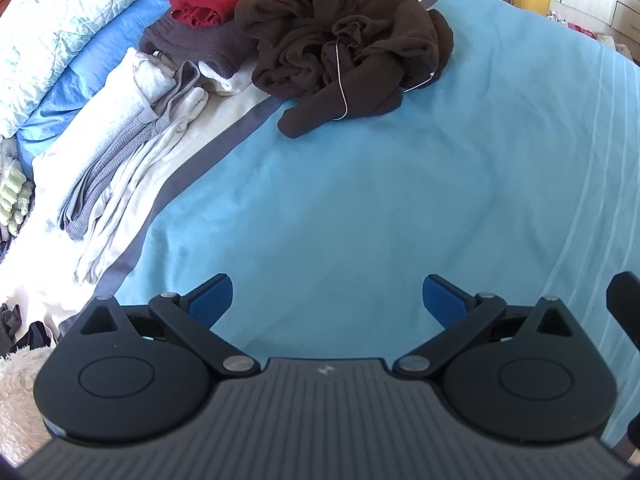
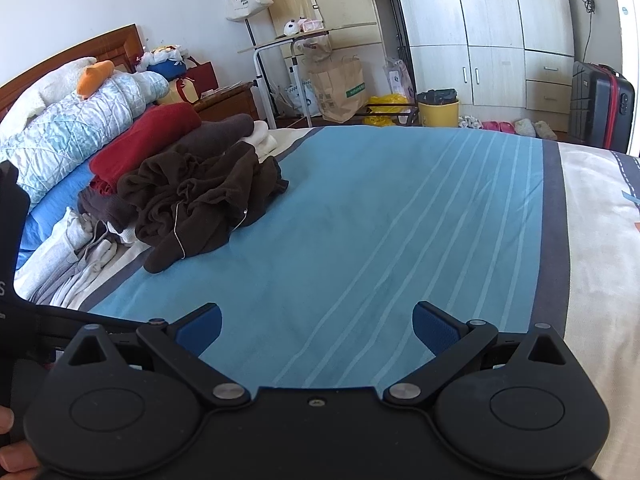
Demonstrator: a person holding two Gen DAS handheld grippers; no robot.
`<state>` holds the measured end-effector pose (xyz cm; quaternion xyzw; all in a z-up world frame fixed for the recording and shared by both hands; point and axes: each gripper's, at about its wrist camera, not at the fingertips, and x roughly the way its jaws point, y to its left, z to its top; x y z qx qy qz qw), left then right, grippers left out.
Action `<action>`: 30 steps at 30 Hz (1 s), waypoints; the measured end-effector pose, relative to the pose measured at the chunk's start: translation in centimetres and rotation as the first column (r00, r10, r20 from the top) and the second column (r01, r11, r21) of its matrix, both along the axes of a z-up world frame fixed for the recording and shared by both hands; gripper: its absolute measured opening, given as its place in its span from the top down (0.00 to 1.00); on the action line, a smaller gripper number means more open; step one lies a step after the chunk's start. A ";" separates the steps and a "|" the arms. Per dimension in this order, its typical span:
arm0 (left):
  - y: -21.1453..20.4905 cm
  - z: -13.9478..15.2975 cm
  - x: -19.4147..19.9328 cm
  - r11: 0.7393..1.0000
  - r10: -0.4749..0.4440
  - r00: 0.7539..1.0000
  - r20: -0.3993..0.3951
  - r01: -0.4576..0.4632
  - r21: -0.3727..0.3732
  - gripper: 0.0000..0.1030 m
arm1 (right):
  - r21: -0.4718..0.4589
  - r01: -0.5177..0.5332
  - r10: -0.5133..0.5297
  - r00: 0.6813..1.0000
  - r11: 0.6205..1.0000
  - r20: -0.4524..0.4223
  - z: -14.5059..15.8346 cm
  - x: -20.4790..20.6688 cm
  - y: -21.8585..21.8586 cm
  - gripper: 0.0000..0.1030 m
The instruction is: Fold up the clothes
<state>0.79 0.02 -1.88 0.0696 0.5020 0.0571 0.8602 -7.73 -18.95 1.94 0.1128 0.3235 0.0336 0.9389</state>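
Blue striped bed (image 2: pixel 380 220) with crumpled brown garment (image 1: pixel 344 56), folded clothes stack (image 1: pixel 192 20), grey-white garments (image 1: pixel 132 152).

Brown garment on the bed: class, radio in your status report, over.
Left gripper open, empty. Right gripper open, empty. Brown garment crumpled, unfolded, untouched on blue bedspread. Nothing between fingers and garment.

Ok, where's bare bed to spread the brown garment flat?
The blue bedspread is bare between the crumpled brown garment and the white stripes toward the cream border. Crowded: the folded stack and pale clothes behind and left of it.
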 end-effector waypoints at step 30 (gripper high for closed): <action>3.0 10.8 11.7 0.996 -0.046 0.970 0.239 0.063 -0.065 0.00 | 0.373 -0.118 0.119 0.993 0.920 0.021 7.1 11.0 -0.7 0.00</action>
